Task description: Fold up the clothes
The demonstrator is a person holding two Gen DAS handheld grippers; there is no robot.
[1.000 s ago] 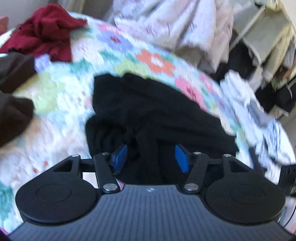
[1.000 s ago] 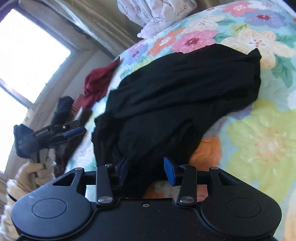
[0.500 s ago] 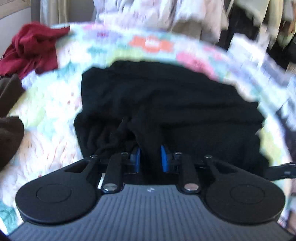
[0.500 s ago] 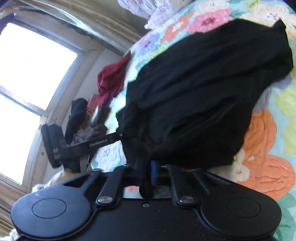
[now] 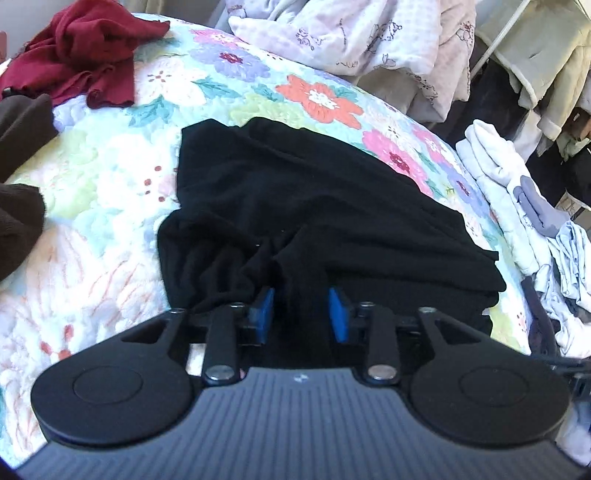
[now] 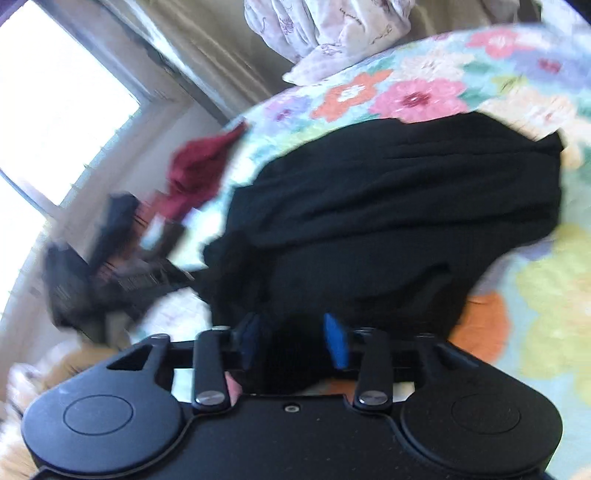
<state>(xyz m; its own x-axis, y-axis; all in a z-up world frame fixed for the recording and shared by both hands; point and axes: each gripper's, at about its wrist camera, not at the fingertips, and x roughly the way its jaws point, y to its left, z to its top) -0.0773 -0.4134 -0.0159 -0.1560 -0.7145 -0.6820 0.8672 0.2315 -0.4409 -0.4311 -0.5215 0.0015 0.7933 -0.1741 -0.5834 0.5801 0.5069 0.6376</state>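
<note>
Left gripper (image 5: 301, 314), bottom centre of left wrist view: blue pads apart, jaws have just been reopening, w/ a ridge of the black garment (image 5: 332, 206) running up btwn them, cloth not pinched; right gripper (image 6: 293, 339), bottom centre of right wrist view: pads likewise apart, jaws just reopened, bunched black cloth btwn them but loose. Garment lies directly ahead of both, near edge at the pads, spread up toward frame centre on the floral quilt (image 5: 110, 177); long axis in left view runs upper left to lower right; rumpled near end sits under left gripper, so left looks nearer the bunched part, though both are at its edge. Beyond: red garment (image 5: 81, 51) upper left, pale bedding (image 5: 351, 33) top, white clothes pile (image 5: 517, 192) right.
</note>
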